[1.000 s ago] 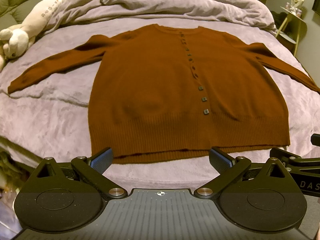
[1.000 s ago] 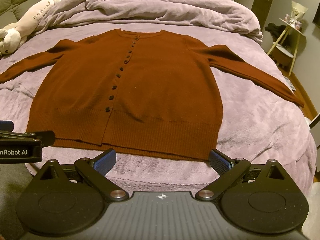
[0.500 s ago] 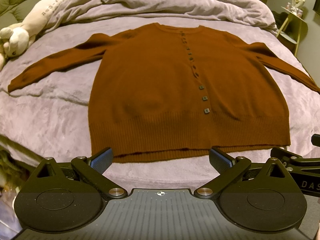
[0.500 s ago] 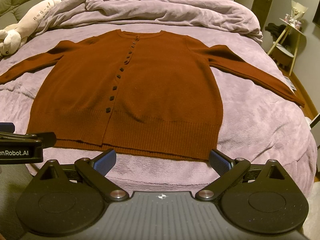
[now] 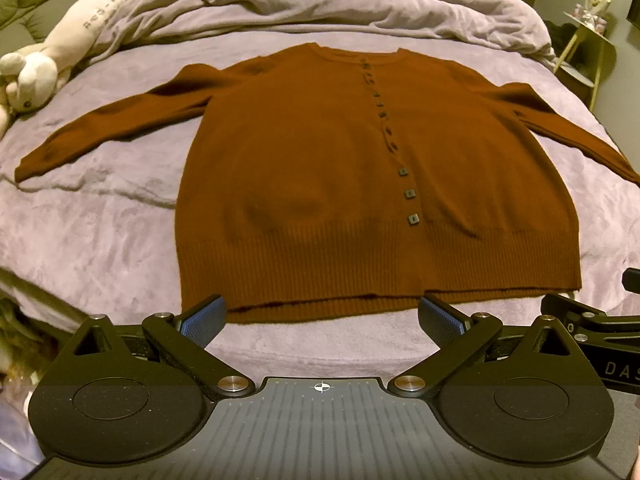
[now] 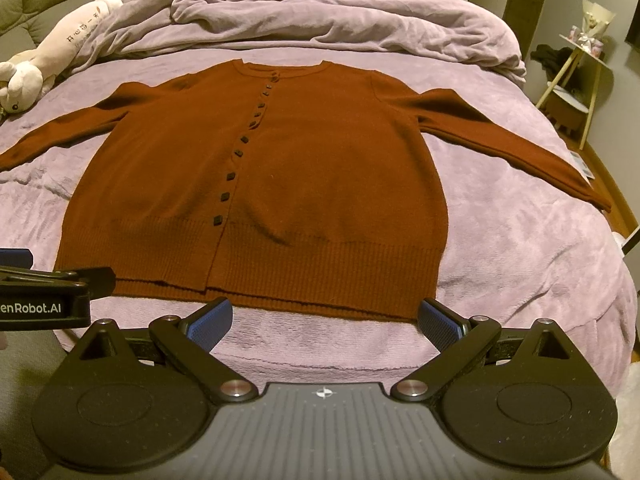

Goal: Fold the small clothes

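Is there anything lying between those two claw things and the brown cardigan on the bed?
Nothing visible. Only bare purple bedspread separates the open left gripper and open right gripper from the cardigan's hem. The plush toy and bunched duvet lie far beyond it.

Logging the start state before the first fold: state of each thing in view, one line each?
cardigan: flat on the bed, front up, buttoned, both sleeves spread out, unfolded.
left gripper: open, empty, just short of the hem.
right gripper: open, empty, just short of the hem.
duvet: bunched up at the far end of the bed.
plush toy: lying on its side at the bed's far left edge.
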